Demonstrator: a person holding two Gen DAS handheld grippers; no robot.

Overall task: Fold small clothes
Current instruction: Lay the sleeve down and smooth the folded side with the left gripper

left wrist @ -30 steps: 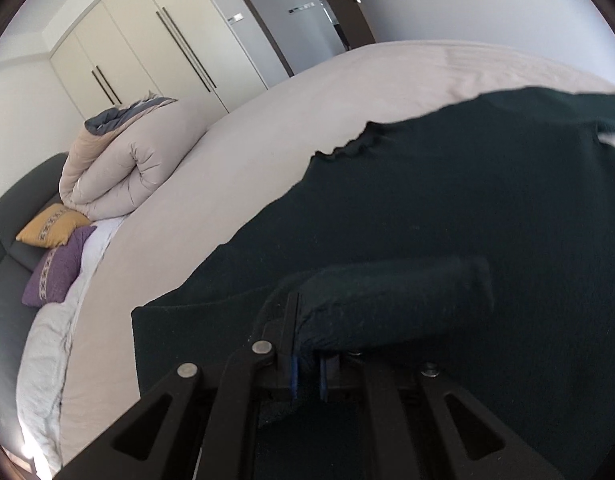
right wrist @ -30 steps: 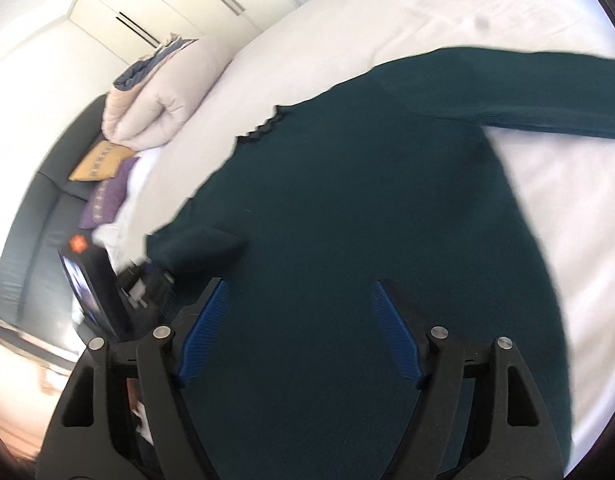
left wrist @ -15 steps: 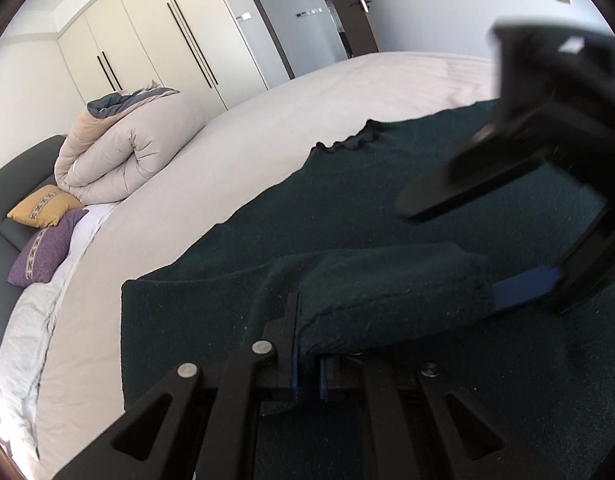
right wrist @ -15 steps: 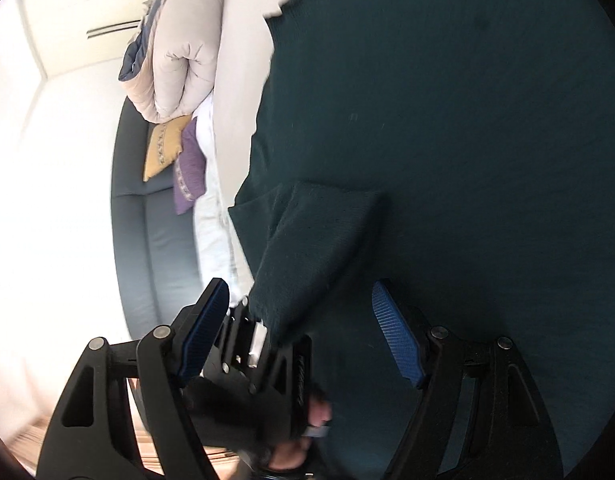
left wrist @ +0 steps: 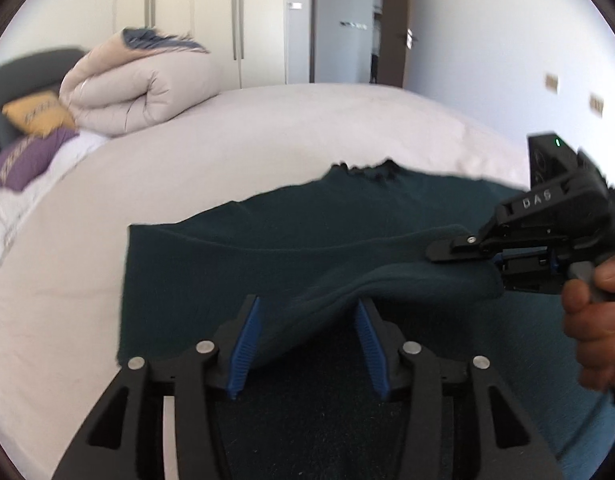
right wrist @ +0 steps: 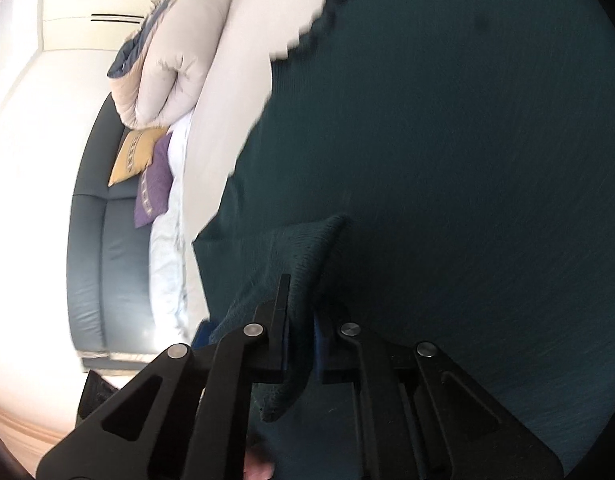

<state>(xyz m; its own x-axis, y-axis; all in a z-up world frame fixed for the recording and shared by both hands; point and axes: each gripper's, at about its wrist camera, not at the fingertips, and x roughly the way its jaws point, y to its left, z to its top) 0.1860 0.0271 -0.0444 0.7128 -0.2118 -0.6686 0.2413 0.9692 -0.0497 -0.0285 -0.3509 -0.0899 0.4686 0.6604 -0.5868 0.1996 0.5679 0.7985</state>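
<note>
Item: dark green sweater (left wrist: 267, 248), spread flat on the bed (left wrist: 267, 128). Sleeve (left wrist: 407, 280) pinched in my right gripper (right wrist: 301, 354); left gripper (left wrist: 305, 344) spread wide, sleeve between its pads (ungripped). I'd lay the sleeve straight across the body, then smooth it.

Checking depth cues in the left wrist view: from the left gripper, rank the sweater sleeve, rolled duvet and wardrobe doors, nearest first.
1. Sweater sleeve, between the left gripper fingers.
2. Rolled duvet, far left on the bed.
3. Wardrobe doors, behind the duvet against the back wall.
</note>
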